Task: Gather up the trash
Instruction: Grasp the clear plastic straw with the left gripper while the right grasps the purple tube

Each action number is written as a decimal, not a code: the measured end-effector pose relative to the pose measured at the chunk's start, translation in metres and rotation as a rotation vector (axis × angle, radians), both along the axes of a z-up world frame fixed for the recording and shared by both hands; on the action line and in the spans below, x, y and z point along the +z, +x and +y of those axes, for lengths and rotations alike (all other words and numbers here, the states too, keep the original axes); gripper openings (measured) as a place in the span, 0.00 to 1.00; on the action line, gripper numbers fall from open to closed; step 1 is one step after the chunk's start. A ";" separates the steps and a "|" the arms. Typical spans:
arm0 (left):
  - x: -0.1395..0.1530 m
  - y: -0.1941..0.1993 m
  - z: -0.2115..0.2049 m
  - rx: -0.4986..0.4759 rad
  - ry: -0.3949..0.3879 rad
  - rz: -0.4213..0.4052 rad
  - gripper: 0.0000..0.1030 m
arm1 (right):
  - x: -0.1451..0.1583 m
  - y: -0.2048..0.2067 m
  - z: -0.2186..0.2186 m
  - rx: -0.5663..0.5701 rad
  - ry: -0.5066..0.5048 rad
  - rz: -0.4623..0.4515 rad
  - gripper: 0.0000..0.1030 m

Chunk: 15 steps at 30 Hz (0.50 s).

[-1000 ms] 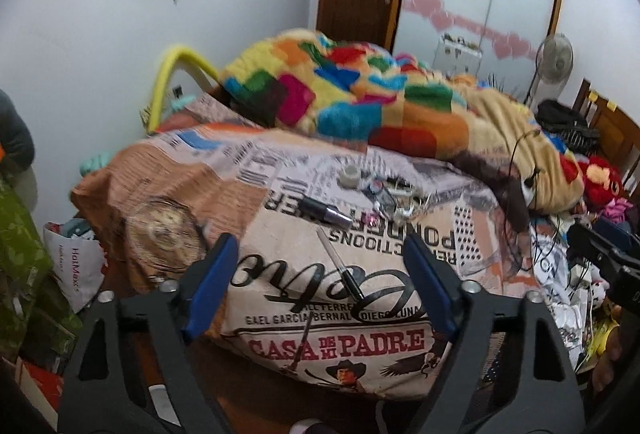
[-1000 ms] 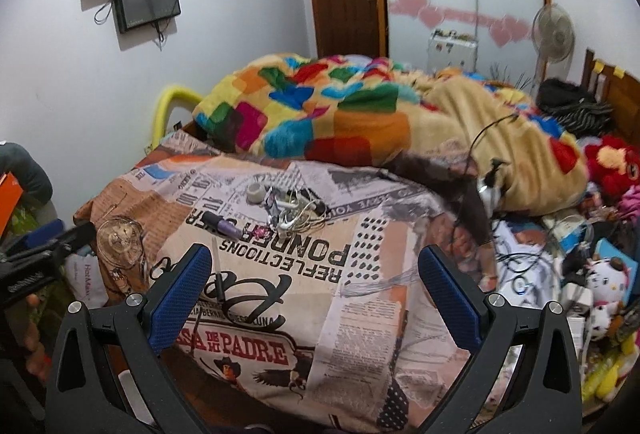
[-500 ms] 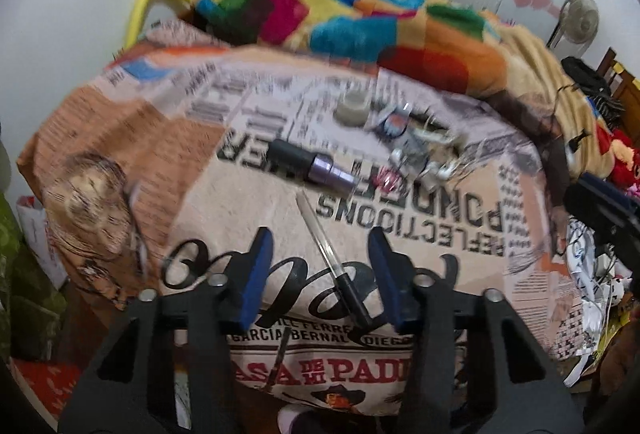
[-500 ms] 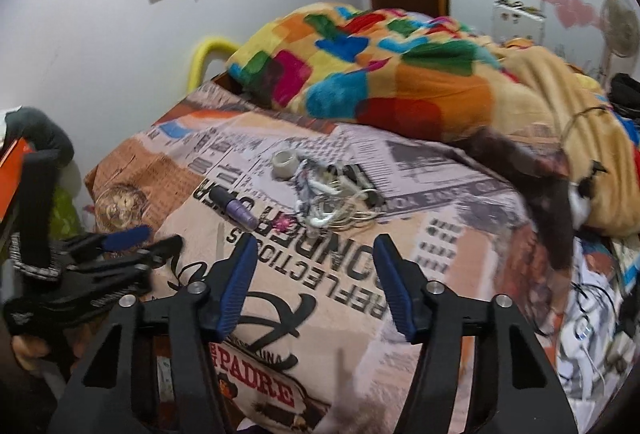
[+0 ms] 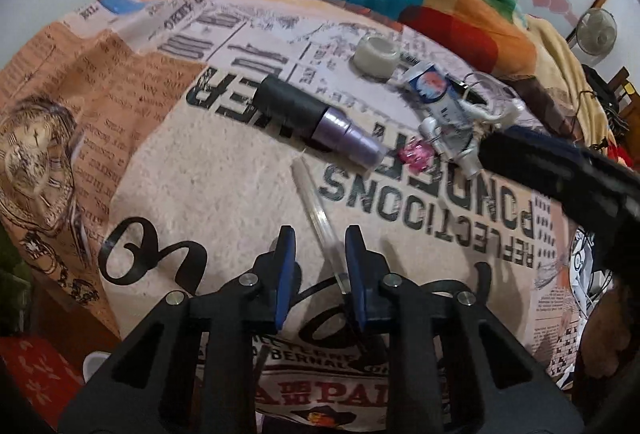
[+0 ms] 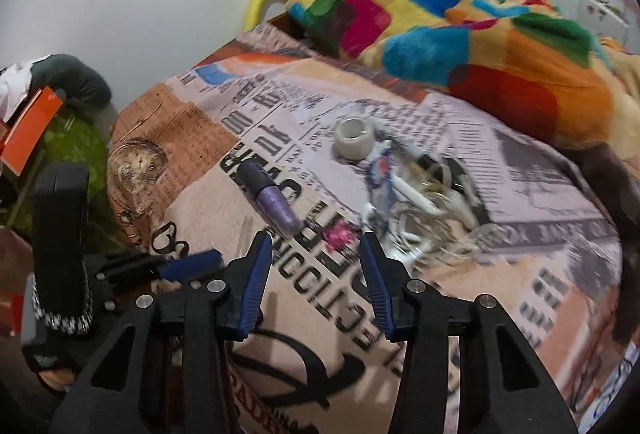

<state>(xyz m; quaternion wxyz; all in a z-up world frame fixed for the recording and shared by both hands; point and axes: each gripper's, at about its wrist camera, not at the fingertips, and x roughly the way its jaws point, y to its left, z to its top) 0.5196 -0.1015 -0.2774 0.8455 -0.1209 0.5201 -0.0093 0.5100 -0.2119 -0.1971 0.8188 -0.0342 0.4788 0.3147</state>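
What has changed: A second ago both grippers were hanging far back from the bed with their fingers spread wide. Now both are coming in low and close over the blanket (image 5: 224,193).
Left gripper: The left gripper (image 5: 320,240) is narrowing its jaws around the clear pen (image 5: 314,205). There is a gap on each side, so it is not pinching the pen yet.
Right gripper: The right gripper (image 6: 314,248) is reaching toward the little pink thing (image 6: 340,236). Its jaws are apart and holding nothing.
What that means: It looks like the picking up is just starting. I think the pen is the first trash to go.
Where the trash is: The pen is lying on the blanket between the left fingers. Beyond it, a black and purple marker (image 5: 316,121) is lying flat. A small white tape roll (image 5: 376,51) is sitting farther back. A tangle of white cords and wrappers (image 6: 424,209) is lying beside the pink thing.
Words to read: The blanket is showing big letters, upside down: "REFLECTIONS" and part of "PONDER". Near the bottom edge, "BERNAL" and "PA" can be read. The rest is too blurry.
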 end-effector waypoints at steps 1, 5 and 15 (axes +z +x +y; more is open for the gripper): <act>-0.001 -0.001 0.000 0.003 0.004 -0.006 0.25 | -0.002 0.005 0.004 0.015 -0.001 0.004 0.40; -0.002 0.000 -0.002 -0.011 0.039 -0.035 0.19 | -0.009 0.013 0.022 0.060 -0.015 0.000 0.39; -0.005 0.004 0.032 0.022 0.011 -0.052 0.08 | -0.042 0.025 0.069 0.151 -0.083 0.020 0.34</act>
